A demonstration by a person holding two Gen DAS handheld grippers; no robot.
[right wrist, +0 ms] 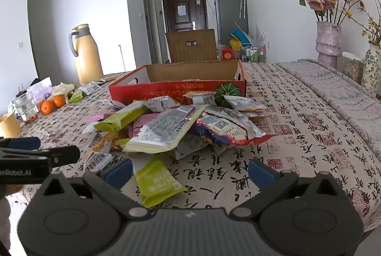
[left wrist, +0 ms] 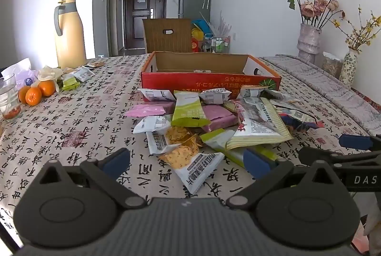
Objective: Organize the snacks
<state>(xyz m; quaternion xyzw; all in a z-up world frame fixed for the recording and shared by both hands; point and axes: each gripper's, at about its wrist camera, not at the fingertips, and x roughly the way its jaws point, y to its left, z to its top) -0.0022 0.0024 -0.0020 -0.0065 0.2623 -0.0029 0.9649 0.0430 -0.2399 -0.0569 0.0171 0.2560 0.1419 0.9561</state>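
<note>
A heap of snack packets [left wrist: 209,120] lies on the calligraphy tablecloth in front of a shallow red cardboard box [left wrist: 209,82] whose visible floor holds no snacks. The heap holds green, pink and white wrappers. My left gripper [left wrist: 188,162] stands open just short of the heap, with a white cracker packet [left wrist: 195,168] lying on the cloth between its blue pads. In the right wrist view the same heap [right wrist: 181,127] and box [right wrist: 176,89] appear. My right gripper [right wrist: 190,171] is open, a green packet [right wrist: 157,179] lying on the cloth between its fingers.
At the left stand a yellow thermos jug [left wrist: 70,34], several oranges [left wrist: 35,91], a glass [left wrist: 8,98] and a few loose packets [left wrist: 76,78]. Vases of dried flowers [left wrist: 309,39] stand at the right by a quilted cloth [left wrist: 333,84]. A chair back [left wrist: 167,35] rises behind the box.
</note>
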